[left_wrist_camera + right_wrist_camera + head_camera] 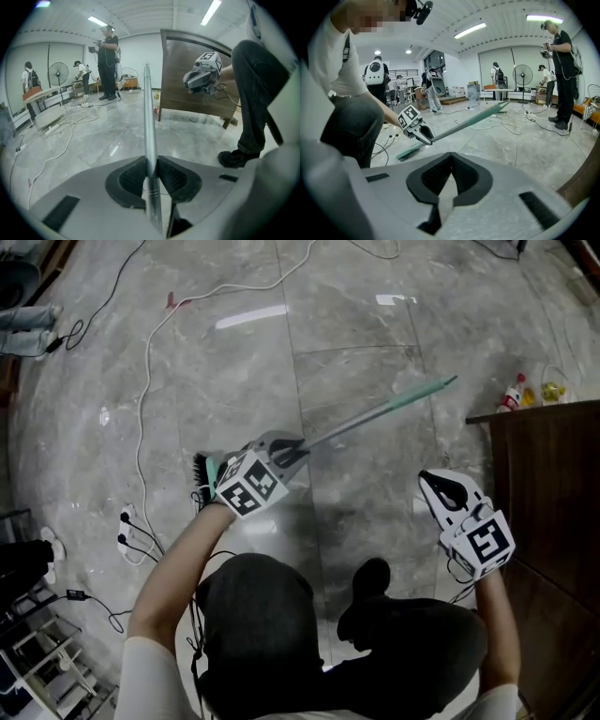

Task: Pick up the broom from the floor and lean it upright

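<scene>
The left gripper (289,452) is hiding much of the bristle end of the broom (375,417); the right edge is cutting off the dark cabinet (553,484).

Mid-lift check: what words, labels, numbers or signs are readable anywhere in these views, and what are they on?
No readable text in any view.
Marker cube on the left gripper: black-and-white squares only, no letters.
Marker cube on the right gripper: the same.
Bottle on the floor by the wooden cabinet: label too small to read.
Broom handle: no print visible.
</scene>
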`<move>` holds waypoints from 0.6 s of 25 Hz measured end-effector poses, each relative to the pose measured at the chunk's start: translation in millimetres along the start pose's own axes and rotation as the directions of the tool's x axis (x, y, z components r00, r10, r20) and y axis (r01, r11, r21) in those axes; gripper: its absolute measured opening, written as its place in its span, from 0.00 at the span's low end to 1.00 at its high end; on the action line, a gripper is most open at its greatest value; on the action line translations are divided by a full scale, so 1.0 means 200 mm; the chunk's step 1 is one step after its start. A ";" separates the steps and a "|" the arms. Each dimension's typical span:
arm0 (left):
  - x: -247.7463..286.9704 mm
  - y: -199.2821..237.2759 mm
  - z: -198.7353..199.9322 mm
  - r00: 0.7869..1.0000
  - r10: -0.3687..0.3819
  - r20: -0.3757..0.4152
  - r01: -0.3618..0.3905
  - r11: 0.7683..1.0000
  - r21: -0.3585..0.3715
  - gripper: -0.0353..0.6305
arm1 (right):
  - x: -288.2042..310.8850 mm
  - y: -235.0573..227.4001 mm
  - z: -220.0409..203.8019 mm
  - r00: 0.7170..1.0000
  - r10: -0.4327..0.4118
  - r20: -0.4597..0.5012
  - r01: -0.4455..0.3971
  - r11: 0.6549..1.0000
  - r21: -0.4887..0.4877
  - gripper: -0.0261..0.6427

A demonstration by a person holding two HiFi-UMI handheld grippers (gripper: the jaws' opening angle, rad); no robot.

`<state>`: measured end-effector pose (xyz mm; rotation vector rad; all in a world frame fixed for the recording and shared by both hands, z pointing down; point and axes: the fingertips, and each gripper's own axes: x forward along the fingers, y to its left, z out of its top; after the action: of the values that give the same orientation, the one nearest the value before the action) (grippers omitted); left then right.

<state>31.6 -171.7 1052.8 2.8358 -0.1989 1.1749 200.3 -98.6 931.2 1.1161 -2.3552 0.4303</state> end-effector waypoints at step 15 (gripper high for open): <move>0.03 -0.13 0.72 0.977 -0.188 0.099 0.171 0.971 0.165 0.16 | -0.43 -0.12 0.26 0.984 -0.164 0.069 0.163 0.986 0.023 0.04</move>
<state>141.2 -161.7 954.5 2.9803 0.1495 1.0364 250.9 -84.2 842.7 1.3412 -2.3009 0.3576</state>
